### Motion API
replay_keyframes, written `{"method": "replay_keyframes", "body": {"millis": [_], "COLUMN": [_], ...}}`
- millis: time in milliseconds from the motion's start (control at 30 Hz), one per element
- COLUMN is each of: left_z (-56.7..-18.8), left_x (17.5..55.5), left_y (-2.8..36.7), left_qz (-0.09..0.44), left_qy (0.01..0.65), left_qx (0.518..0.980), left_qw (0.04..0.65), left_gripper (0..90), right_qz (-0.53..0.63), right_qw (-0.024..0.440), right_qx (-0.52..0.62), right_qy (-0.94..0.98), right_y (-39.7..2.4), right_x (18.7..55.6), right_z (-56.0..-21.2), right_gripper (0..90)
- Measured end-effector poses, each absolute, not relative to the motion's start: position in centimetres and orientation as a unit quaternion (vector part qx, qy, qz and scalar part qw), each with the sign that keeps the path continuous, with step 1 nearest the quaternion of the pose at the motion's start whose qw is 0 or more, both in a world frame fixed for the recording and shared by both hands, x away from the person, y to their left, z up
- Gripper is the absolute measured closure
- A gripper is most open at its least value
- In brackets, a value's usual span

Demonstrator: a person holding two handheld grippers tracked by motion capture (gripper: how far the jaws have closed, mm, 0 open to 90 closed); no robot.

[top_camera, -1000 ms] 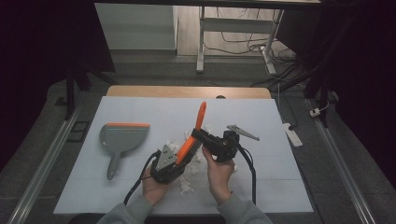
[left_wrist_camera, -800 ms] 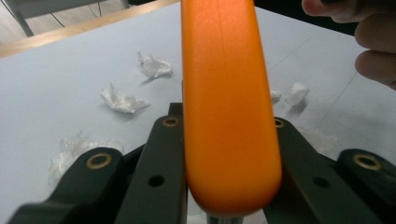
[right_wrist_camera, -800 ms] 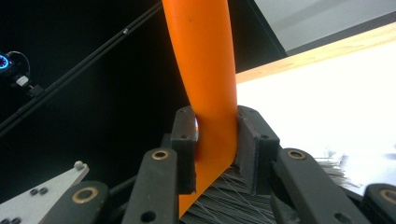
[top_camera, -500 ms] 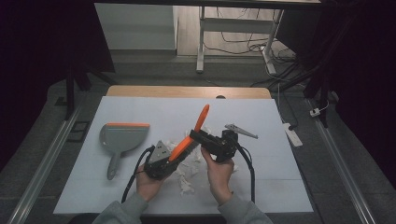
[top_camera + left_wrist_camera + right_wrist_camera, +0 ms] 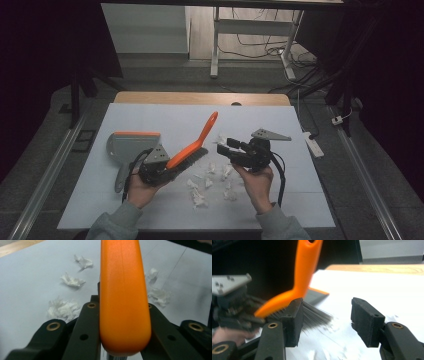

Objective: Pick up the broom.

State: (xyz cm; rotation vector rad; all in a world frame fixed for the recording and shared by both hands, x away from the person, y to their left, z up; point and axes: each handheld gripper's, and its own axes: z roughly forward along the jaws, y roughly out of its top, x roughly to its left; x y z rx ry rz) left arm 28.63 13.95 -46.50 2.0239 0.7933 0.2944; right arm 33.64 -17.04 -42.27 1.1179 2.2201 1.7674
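An orange-handled brush (image 5: pixel 197 140) with dark bristles is held tilted above the white table, handle pointing up and away. My left gripper (image 5: pixel 167 167) is shut on its lower handle; in the left gripper view the orange handle (image 5: pixel 123 302) sits squeezed between the two black jaws of the left gripper (image 5: pixel 120 306). My right gripper (image 5: pixel 225 149) hovers just right of the bristles. Its jaws have just been opening and now stand apart with nothing between them, as the right gripper view shows (image 5: pixel 329 315). Beyond them are the brush (image 5: pixel 304 270) and the left gripper (image 5: pixel 232 302).
A grey dustpan (image 5: pixel 131 142) with an orange edge lies on the table at the left. Several crumpled white paper scraps (image 5: pixel 207 180) are scattered under and between the hands. The white table sheet (image 5: pixel 165 115) ends at a wooden strip (image 5: pixel 200 98) at the far edge.
The left hand has carried the brush leftward and a little up. The right gripper's jaws have opened and it now stands apart from the brush.
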Motion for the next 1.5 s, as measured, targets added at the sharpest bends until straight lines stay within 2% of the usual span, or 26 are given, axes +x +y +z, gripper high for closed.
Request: {"method": "replay_keyframes", "body": {"millis": [167, 367, 600, 1500], "left_z": [-46.4, -46.0, -44.5, -43.1], "left_x": [28.7, 28.9, 30.2, 32.4], "left_y": [14.0, 13.3, 12.7, 9.9], "left_qz": [0.103, 0.096, 0.08, 0.038], "left_qy": [0.31, 0.289, 0.263, 0.19], "left_qx": [0.836, 0.859, 0.883, 0.944], "left_qw": [0.441, 0.411, 0.38, 0.266], "left_gripper": [80.6, 80.6, 80.5, 80.5], "right_qz": [0.551, 0.526, 0.506, 0.442], "right_qw": [0.059, 0.047, 0.058, 0.077], "right_qx": [0.346, 0.301, 0.263, 0.189], "right_qy": [0.757, 0.794, 0.82, 0.874], "right_y": [-18.8, -19.1, -18.5, -15.7], "right_x": [33.7, 33.3, 32.8, 33.2], "right_z": [-41.8, -40.9, -40.2, -39.5], "right_gripper": [42.0, 40.4, 37.9, 33.1]}}
